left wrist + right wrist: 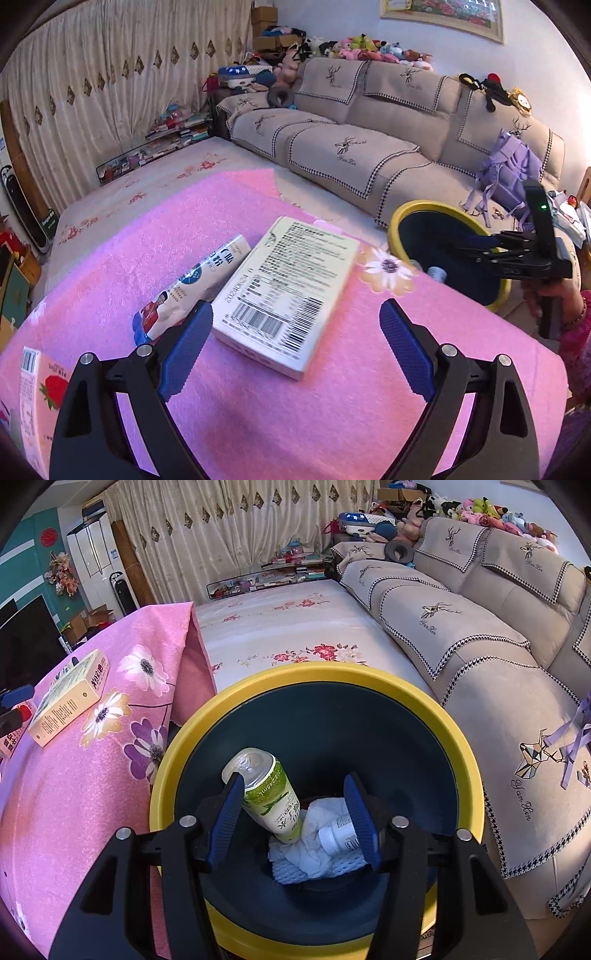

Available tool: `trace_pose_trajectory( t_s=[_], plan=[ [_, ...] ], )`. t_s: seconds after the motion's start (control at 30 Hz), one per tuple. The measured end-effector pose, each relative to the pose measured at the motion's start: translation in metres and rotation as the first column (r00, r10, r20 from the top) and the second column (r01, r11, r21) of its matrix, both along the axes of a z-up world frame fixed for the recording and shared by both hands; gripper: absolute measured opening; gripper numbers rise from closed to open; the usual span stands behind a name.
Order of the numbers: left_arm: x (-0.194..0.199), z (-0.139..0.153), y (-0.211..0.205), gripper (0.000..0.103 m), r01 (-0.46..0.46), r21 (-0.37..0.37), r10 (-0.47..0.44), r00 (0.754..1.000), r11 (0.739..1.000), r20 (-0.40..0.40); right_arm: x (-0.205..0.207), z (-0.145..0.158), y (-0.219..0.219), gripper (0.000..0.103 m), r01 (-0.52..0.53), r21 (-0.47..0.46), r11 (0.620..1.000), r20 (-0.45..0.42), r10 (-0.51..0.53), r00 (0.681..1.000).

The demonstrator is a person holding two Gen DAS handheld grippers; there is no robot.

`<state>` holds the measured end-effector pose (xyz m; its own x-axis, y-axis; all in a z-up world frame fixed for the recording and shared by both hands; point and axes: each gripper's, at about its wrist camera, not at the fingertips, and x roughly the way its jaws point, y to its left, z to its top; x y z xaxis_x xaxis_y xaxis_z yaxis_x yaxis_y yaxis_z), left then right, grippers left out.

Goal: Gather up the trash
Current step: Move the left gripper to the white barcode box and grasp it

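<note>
My left gripper (295, 308) stands open just above the pink tablecloth (258, 413), its blue fingers (192, 336) either side of the near end of a white barcoded box (288, 291). A milk carton (192, 280) lies against the box's left side. A strawberry carton (37, 387) lies at the far left. My right gripper (293, 775) is open over the yellow-rimmed dark bin (332, 672), holding nothing. Inside the bin lie a green-labelled bottle (271, 797), a small white pill bottle (338, 836) and white crumpled paper (314, 849).
The bin (406, 210) stands on the floor past the table's right edge, beside a beige sofa (480, 646). A flowered floor mat (277, 627) lies in front of the sofa. A purple bag (513, 173) rests on the sofa. A hand (554, 295) holds the right gripper.
</note>
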<state>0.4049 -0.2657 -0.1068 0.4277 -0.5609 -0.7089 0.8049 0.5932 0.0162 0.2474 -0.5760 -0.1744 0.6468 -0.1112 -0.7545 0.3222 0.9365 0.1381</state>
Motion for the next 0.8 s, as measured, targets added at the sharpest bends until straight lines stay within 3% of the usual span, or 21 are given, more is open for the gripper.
trace_pose_trajectory(
  t_s=[0.27,0.4,0.47,0.53,0.67,0.8],
  plan=[
    [0.027,-0.017,-0.012,0.096,0.018,0.027,-0.017,0.999,0.999,-0.044,0.003,-0.008,-0.006,0.054,0.012,0.013,1.000,-0.021,-0.011,1.000],
    [0.020,-0.016,-0.011,0.096,0.060,0.005,-0.059,0.993,0.998,-0.100,0.002,-0.009,-0.005,0.054,0.005,0.018,1.000,-0.022,-0.005,1.000],
    [0.008,-0.015,-0.014,0.096,0.090,0.018,-0.088,0.992,0.996,-0.089,0.003,-0.009,-0.006,0.054,0.006,0.021,1.000,-0.021,-0.005,1.000],
    [0.003,-0.016,-0.019,0.096,0.071,0.056,-0.068,0.997,0.996,-0.046,0.005,-0.010,-0.007,0.054,0.006,0.026,1.000,-0.022,-0.005,1.000],
    [0.013,-0.022,-0.026,0.096,0.000,0.068,0.004,0.998,0.998,-0.064,0.004,-0.009,-0.004,0.054,-0.003,0.034,0.999,-0.013,0.003,1.000],
    [0.015,-0.031,-0.037,0.096,-0.002,0.088,0.009,0.997,0.996,-0.076,0.003,-0.007,-0.003,0.054,-0.010,0.030,0.999,-0.010,0.011,1.000]
  ],
)
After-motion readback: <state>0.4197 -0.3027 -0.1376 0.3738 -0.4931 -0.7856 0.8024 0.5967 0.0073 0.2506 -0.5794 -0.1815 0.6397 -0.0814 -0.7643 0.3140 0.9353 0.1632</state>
